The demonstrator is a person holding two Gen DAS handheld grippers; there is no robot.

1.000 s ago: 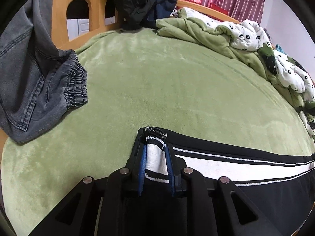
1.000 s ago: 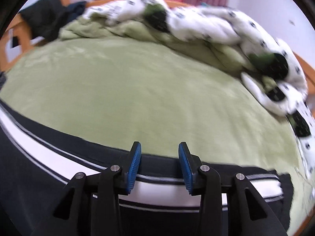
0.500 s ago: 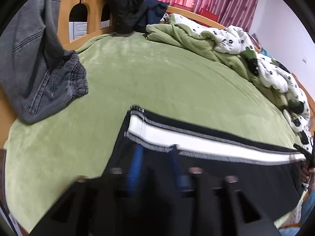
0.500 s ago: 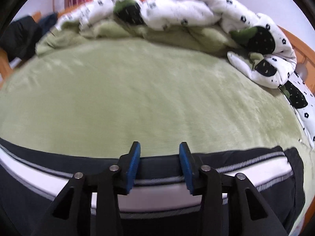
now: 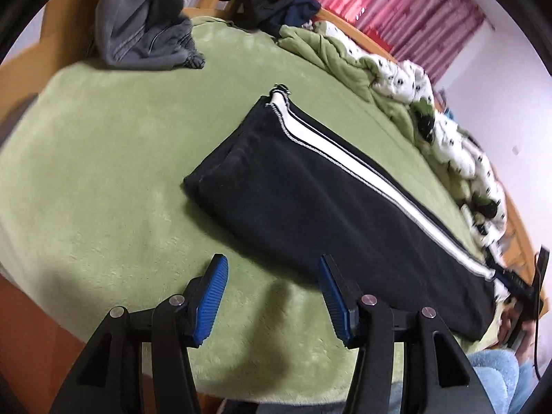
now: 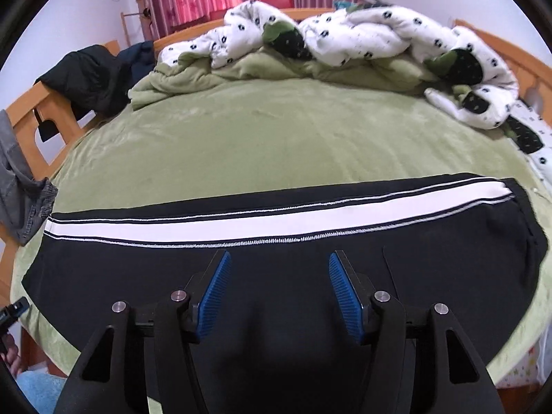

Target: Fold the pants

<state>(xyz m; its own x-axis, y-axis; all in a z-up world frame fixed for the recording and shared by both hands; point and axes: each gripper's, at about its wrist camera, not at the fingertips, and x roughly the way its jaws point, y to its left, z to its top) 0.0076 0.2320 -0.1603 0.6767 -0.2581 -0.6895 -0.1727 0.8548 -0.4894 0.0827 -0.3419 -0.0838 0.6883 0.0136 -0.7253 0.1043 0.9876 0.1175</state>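
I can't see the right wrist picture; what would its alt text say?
Black pants with a white side stripe lie flat, lengthwise across a green fleece-covered bed. The open right gripper hovers above them, holding nothing.

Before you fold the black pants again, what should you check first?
1. Pants lie flat on the bed, legs stacked: ok.
2. White stripe runs straight, no twist: ok.
3. Left gripper jaws open, holding nothing: ok.
4. Right gripper jaws open over the pants, holding nothing: ok.
5. Bed bare beyond the pants for the fold; quilt heaped at the far edge, jeans off to the side: ok.
6. Near edge of the pants smooth: cannot tell, the right gripper hides it.
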